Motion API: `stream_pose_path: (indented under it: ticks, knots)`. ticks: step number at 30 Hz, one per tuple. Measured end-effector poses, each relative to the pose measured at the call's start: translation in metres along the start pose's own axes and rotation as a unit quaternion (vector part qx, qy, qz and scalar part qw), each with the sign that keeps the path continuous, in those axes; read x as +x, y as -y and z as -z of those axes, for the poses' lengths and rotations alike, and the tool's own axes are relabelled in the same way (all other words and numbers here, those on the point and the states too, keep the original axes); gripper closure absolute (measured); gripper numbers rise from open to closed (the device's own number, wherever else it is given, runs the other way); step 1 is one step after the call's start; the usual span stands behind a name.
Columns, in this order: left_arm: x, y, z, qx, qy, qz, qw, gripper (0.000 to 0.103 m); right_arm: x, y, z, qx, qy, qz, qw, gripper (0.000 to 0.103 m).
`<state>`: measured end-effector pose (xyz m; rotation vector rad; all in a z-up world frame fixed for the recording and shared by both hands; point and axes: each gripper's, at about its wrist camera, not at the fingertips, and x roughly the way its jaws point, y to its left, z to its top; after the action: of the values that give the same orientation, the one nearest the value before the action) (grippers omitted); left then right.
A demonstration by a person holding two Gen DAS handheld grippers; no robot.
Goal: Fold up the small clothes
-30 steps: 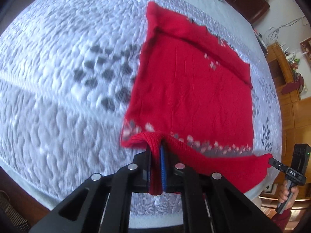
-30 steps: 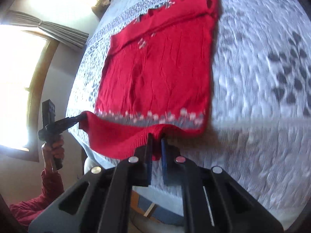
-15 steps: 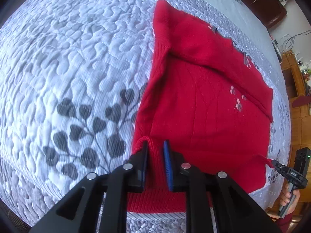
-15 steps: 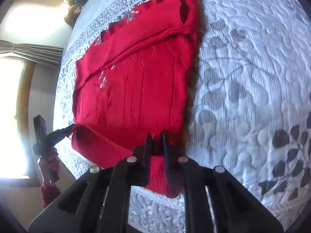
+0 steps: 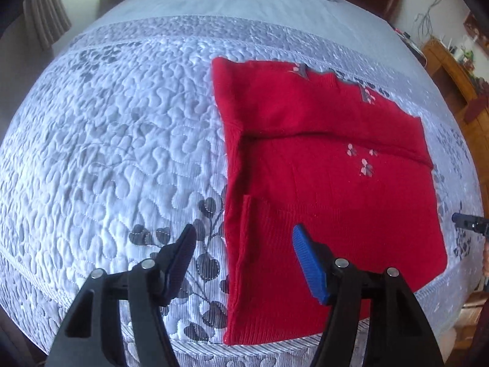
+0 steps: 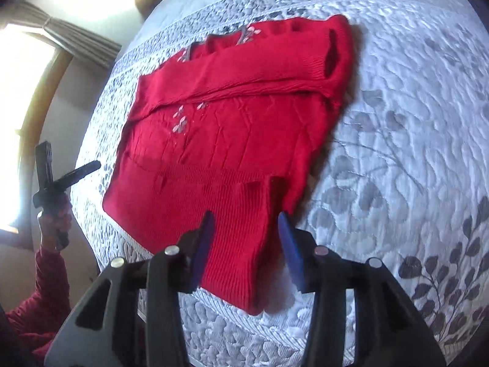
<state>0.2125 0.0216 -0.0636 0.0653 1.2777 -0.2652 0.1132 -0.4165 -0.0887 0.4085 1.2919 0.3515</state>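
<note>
1. Red sweater (image 5: 321, 189): lies flat on the quilted bedspread (image 5: 116, 140), near the bed's close edge. A sleeve is folded across its upper part, and the ribbed hem band is turned up over the lower body. Small grey and pink flower motifs show on the knit.
2. Left gripper (image 5: 241, 253): hangs over the near left corner of the sweater, pointing steeply down. Its jaws are opening. The left finger stands over the leaf print of the bedspread and the blue-padded right finger (image 5: 308, 263) over the ribbed hem. The sweater's edge lies below the gap, and neither pad presses on it.
3. Right gripper (image 6: 246, 244): hangs over the near right corner of the sweater. Its jaws are opening, though less widely spread than those of the left gripper. The ribbed hem lies between the two blue pads, free of both.
4. Hem band: small upright creases stand in the knit just ahead of each gripper.
5. Person's hand (image 6: 55, 217): grips the handle of the left gripper, seen at the left edge of the right wrist view, above a red sleeve (image 6: 39, 299).
6. Surroundings: a curtained window (image 6: 27, 98) lies beyond the bed, and wooden furniture (image 5: 452, 73) stands beside it.
</note>
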Motion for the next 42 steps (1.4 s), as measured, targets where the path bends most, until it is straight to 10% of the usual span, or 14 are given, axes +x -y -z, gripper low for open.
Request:
stream_pose_path:
  ticks: [16, 21, 26, 42]
  knots:
    - [0.046, 0.007, -0.006, 0.057, -0.034, 0.011, 0.9978, 0.037, 0.054, 0.004, -0.02, -0.012, -0.057, 0.011, 0.998, 0.065]
    - [0.059, 0.006, 0.007, 0.063, -0.047, 0.004, 0.9969, 0.054, 0.056, 0.005, -0.016, -0.019, -0.051, 0.009, 0.999, 0.099]
    - [0.049, -0.003, 0.017, 0.049, -0.035, 0.032, 0.9977, 0.092, 0.047, 0.005, -0.006, -0.03, -0.037, 0.007, 0.999, 0.099]
    - [0.007, 0.005, 0.028, 0.068, 0.016, 0.025, 0.9973, 0.094, 0.019, -0.01, -0.006, -0.046, 0.009, -0.02, 0.999, 0.099]
